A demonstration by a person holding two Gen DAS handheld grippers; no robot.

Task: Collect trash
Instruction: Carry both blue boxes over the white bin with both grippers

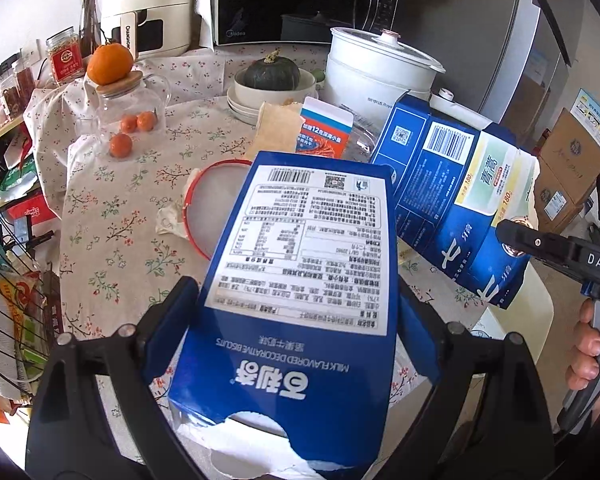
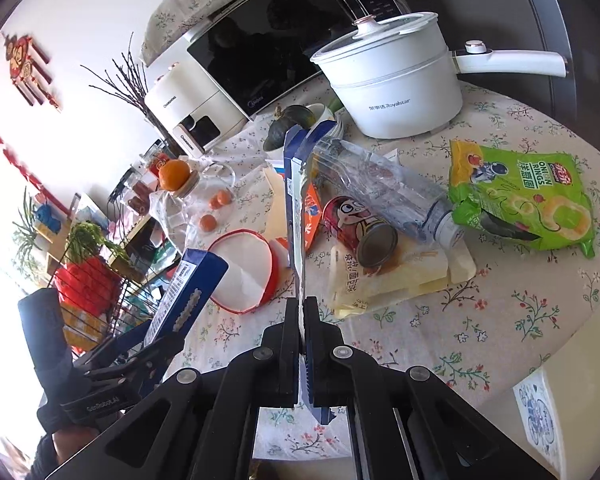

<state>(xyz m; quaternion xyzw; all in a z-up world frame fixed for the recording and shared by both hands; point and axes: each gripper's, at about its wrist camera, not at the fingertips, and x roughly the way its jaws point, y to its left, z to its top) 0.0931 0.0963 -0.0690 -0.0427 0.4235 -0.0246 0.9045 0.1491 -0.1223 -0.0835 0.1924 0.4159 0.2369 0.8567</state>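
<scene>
My left gripper (image 1: 298,296) is shut on a torn blue biscuit box (image 1: 300,264), its pads pressing the box's two sides above the flowered tablecloth (image 1: 112,208). My right gripper (image 2: 302,308) is shut on a flattened blue carton (image 2: 294,200), seen edge-on there and broadside as the blue carton (image 1: 452,184) in the left wrist view. Both are lifted off the table. Still lying on the cloth are a clear plastic bottle (image 2: 380,188), a red can (image 2: 360,228), a green onion-rings bag (image 2: 520,196), a pale wrapper (image 2: 392,280) and a red-rimmed lid (image 2: 244,276).
A white electric pot (image 2: 396,80), a microwave (image 2: 276,52), an air fryer (image 2: 188,112) and a squash in a bowl (image 1: 272,74) stand at the back. A glass jar with oranges (image 1: 132,116) is at the left, and a wire rack (image 1: 8,300) beside the table.
</scene>
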